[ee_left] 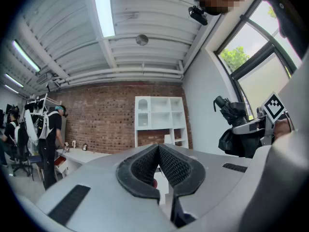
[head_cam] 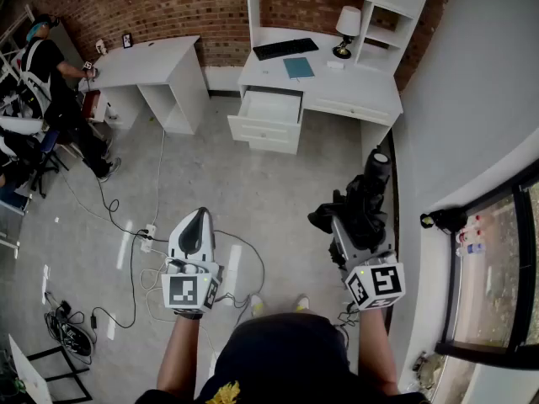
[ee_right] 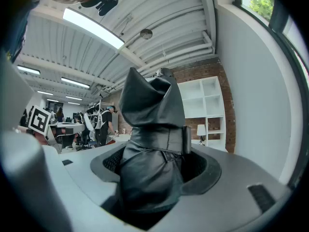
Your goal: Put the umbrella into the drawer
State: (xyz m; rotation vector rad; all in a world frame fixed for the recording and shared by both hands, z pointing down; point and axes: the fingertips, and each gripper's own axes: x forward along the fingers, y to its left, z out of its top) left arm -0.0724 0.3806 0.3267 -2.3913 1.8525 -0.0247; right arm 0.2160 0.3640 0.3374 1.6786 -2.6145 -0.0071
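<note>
A black folded umbrella sticks out forward from my right gripper, which is shut on its strapped fabric body. In the right gripper view the umbrella fills the space between the jaws of the right gripper. My left gripper is held level to the left of it, shut and with nothing in it. In the left gripper view the left gripper points toward the white shelving. The white drawer stands pulled open under the white desk, well ahead of both grippers.
On the desk lie a black keyboard, a teal notebook and a lamp. A second white desk stands at the left with a person beside it. Cables and a power strip lie on the floor. A wall runs along the right.
</note>
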